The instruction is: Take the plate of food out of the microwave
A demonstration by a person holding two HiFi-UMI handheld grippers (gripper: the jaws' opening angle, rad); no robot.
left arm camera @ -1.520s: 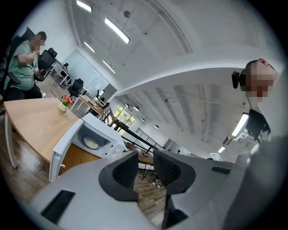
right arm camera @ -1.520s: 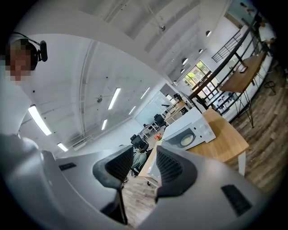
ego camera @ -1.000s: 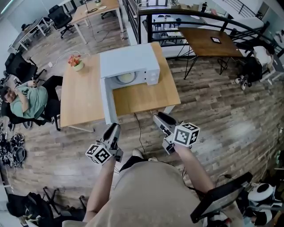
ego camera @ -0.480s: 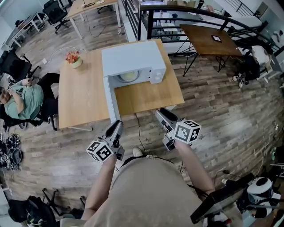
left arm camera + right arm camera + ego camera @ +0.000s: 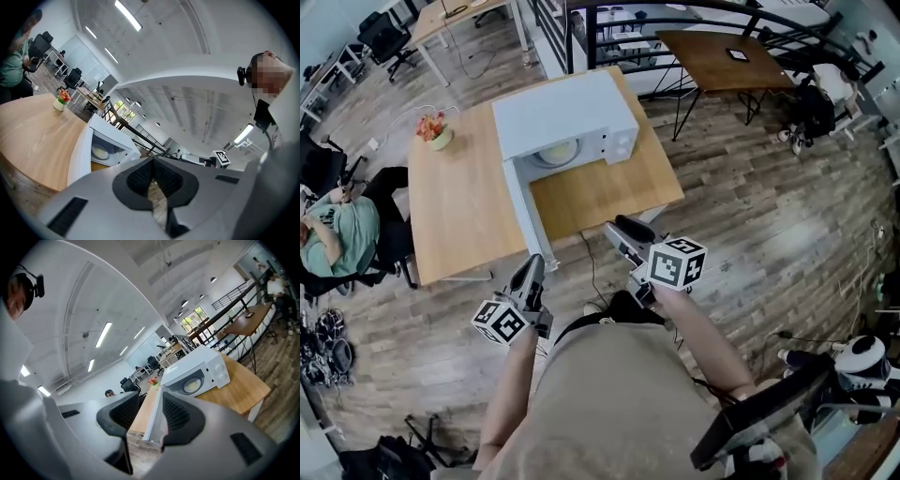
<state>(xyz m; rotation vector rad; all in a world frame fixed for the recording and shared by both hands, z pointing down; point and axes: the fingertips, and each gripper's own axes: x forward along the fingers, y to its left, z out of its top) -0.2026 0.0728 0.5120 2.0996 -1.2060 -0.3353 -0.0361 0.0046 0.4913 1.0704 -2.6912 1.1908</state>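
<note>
Head view: a white box-shaped microwave oven (image 5: 572,117) is seen standing on a light wooden rectangular tabletop (image 5: 609,192), with its white door (image 5: 517,204) swung wide open toward the near edge. The task's thing, a pale round plate of food (image 5: 559,151), is seen lying inside the oven's cavity, well apart from both pairs of tongs. The left grey tongs (image 5: 532,265) are held just off the near edge of the tabletop, close to the free end of the open door. In the left gripper view their dark ribbed pads (image 5: 140,176) are seen pressed together at the tips, with nothing pinched. The right grey tongs (image 5: 619,228) are held at the near edge further right, pointed toward the oven. In the right gripper view their pads (image 5: 178,413) are seen spread a little, with nothing between them. A small pot of orange flowers (image 5: 438,134) is placed at the tabletop's far left. A person in a green top (image 5: 337,234) is seated to its left, over brown plank flooring (image 5: 769,216).
</note>
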